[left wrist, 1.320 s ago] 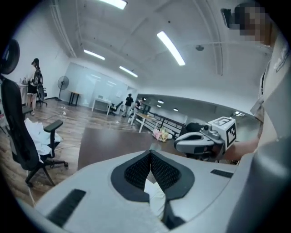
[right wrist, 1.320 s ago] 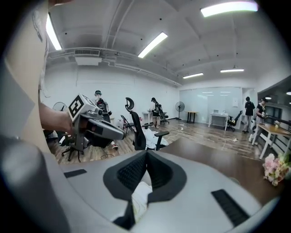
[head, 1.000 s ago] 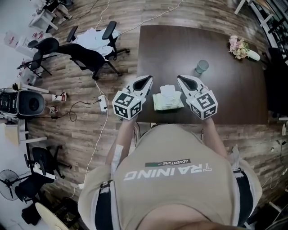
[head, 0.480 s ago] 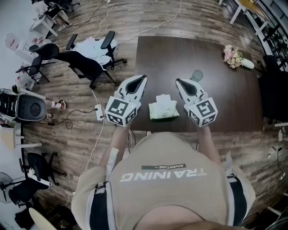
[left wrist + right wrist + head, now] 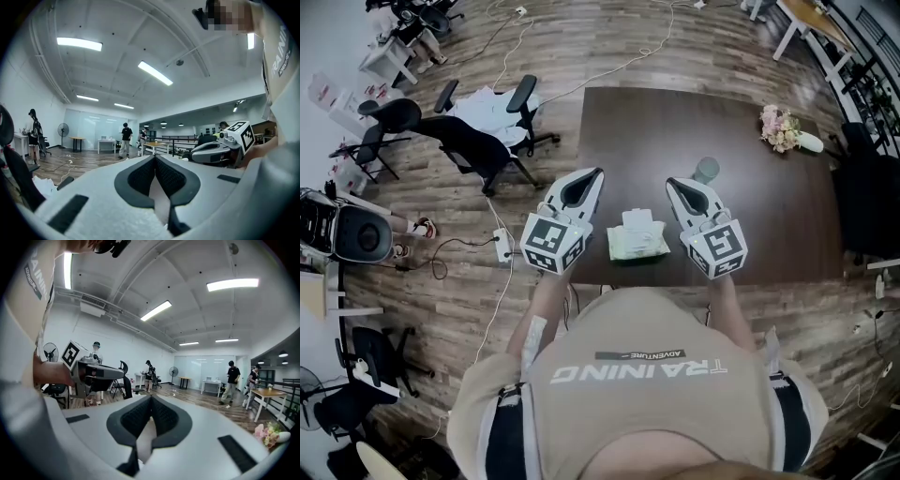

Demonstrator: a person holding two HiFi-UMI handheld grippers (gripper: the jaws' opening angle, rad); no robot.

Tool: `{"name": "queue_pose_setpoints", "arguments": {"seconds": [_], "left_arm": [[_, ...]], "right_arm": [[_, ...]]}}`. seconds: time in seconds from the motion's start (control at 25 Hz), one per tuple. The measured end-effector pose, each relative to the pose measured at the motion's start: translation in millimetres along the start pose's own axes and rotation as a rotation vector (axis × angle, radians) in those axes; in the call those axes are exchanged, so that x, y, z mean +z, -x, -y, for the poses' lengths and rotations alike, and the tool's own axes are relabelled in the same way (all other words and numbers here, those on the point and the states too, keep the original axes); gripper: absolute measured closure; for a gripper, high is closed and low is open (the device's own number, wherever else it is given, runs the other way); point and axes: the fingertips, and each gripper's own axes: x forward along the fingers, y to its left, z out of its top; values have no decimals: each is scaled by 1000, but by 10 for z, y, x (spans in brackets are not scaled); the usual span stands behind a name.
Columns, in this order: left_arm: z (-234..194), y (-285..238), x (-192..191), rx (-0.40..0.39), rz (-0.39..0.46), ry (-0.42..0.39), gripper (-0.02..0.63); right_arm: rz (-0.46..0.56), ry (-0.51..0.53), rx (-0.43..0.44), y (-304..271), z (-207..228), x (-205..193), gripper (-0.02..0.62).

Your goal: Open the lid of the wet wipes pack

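Observation:
The wet wipes pack [image 5: 637, 235], pale green with a white lid on top, lies on the dark table [image 5: 769, 206] near its front edge. Both grippers hang in the air above the table, pointing about level, and neither touches the pack. My left gripper [image 5: 595, 172] is to the pack's left and my right gripper [image 5: 672, 183] to its right. In the left gripper view the jaws [image 5: 154, 159] meet with nothing between them. The right gripper view shows its jaws [image 5: 150, 397] shut and empty too. The pack appears in neither gripper view.
A grey cup [image 5: 706, 170] stands on the table just beyond the right gripper. A bunch of flowers [image 5: 780, 127] lies at the far right of the table. Office chairs [image 5: 478, 131] stand on the wooden floor to the left, and people stand further back in the room.
Both grippers have risen off the table area and now sit higher beside the pack. The pack has stayed where it lay.

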Motion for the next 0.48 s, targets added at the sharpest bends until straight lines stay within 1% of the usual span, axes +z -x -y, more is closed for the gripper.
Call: {"name": "queue_pose_setpoints", "arguments": {"seconds": [0.36,0.48], "left_arm": [[-16,16,-60,-9,-17,9,597],[-61,45,-94,-11,-19,18,597]], "right_arm": [[-28,-33,20,-45,-38,-150,581],[-37,-32,41,-122,-90,-200,581]]}}
